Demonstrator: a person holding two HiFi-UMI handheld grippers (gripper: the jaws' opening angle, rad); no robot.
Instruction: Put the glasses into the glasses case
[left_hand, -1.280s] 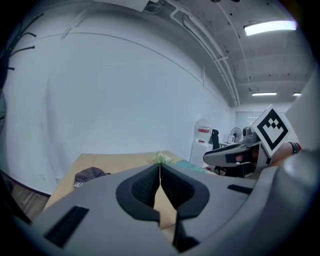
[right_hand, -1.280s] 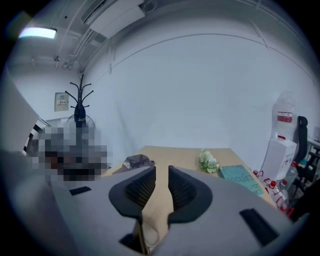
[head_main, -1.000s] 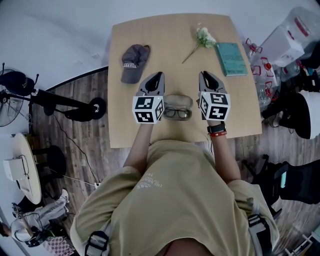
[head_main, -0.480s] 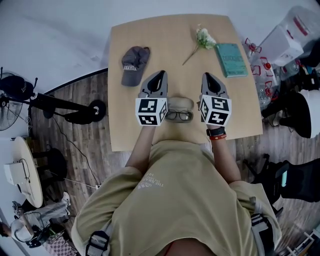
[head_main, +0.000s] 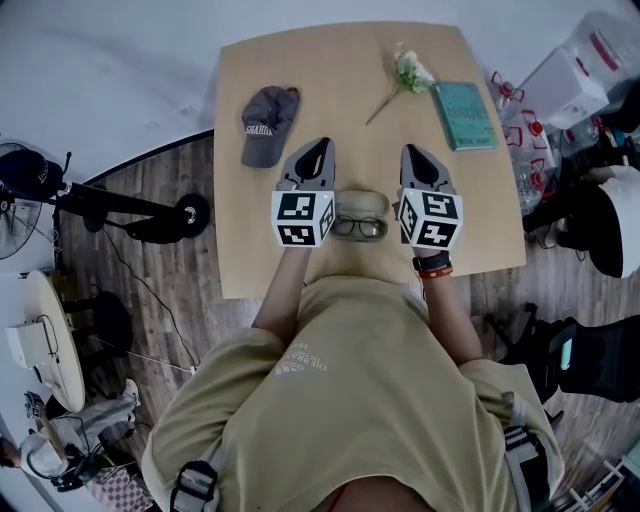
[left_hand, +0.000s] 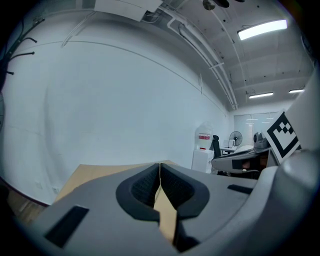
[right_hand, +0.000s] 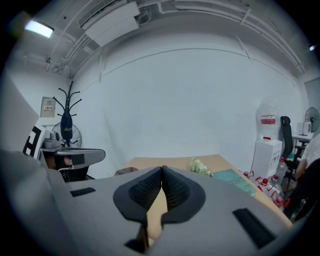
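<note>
Black-rimmed glasses (head_main: 357, 228) lie on the wooden table (head_main: 340, 80), near its front edge. A beige oval glasses case (head_main: 361, 204) sits just behind them, touching or nearly so. The two lie between my grippers, level with the marker cubes. My left gripper (head_main: 322, 146) is to their left and points away over the table. Its jaws are shut with nothing between them (left_hand: 160, 165). To their right, my right gripper (head_main: 409, 151) points the same way. It is also shut and empty (right_hand: 162, 168). Neither gripper touches the glasses or the case.
A grey cap (head_main: 268, 123) lies at the back left of the table. A white flower (head_main: 410, 72) and a teal book (head_main: 462, 115) lie at the back right. Bottles and a white container (head_main: 575, 80) stand on the floor beyond the table's right edge.
</note>
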